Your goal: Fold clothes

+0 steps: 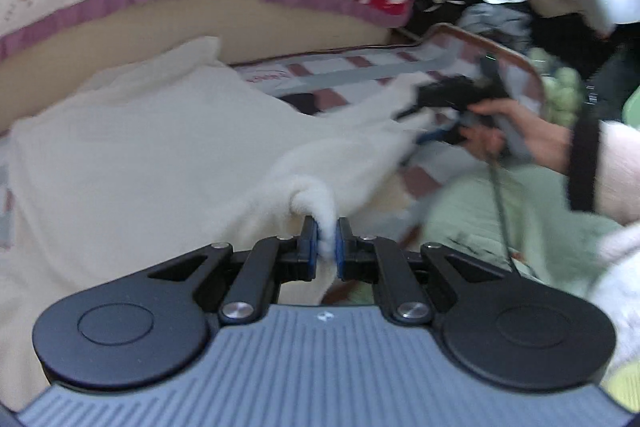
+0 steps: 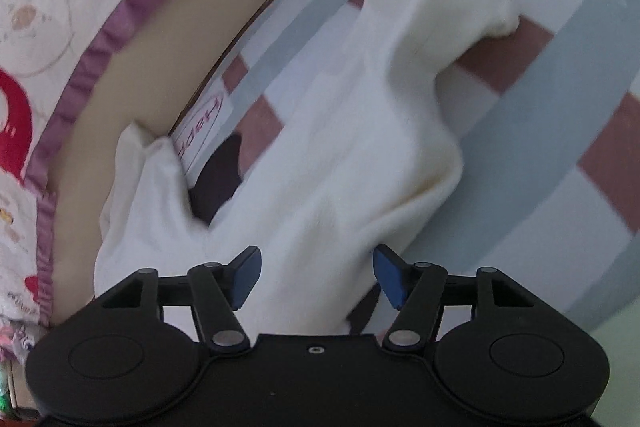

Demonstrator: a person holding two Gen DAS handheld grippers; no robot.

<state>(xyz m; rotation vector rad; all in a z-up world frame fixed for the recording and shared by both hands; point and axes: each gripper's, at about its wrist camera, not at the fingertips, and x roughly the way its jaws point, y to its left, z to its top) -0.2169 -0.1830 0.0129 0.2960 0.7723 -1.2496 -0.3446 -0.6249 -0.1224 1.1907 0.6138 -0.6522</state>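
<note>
Fleece garment [image 1: 132, 155]: cream-white, spread over the checked mat [image 1: 352, 67], one edge bunched up toward the camera.
Left view, left gripper [image 1: 328, 243]: tongs narrow, blue pads pinching a fold of the fleece; cloth rises in a twisted peak from the pinch.
Left view, right gripper [image 1: 452, 103]: held in the person's hand [image 1: 516, 131] over the far end of the garment, blurred; jaw state not readable from here.
Right view, right gripper [image 2: 318, 279]: tongs wide, pads clear of cloth, nothing held. Fleece garment [image 2: 340, 147] passes under and between the jaws, a sleeve-like strip running up across the checked mat [image 2: 560, 99].
Backdrop: bear-print blanket [image 2: 60, 27] with purple trim along the mat edge.
Risk 1: left pinch is a thin bunched fold; a hard pull could slip it out or drag the whole garment off line.
Risk 2: right jaws closing here may grab several layers, so the fold comes out skewed.
Risk 3: blur suggests fast motion; easy to miss the edge.
</note>
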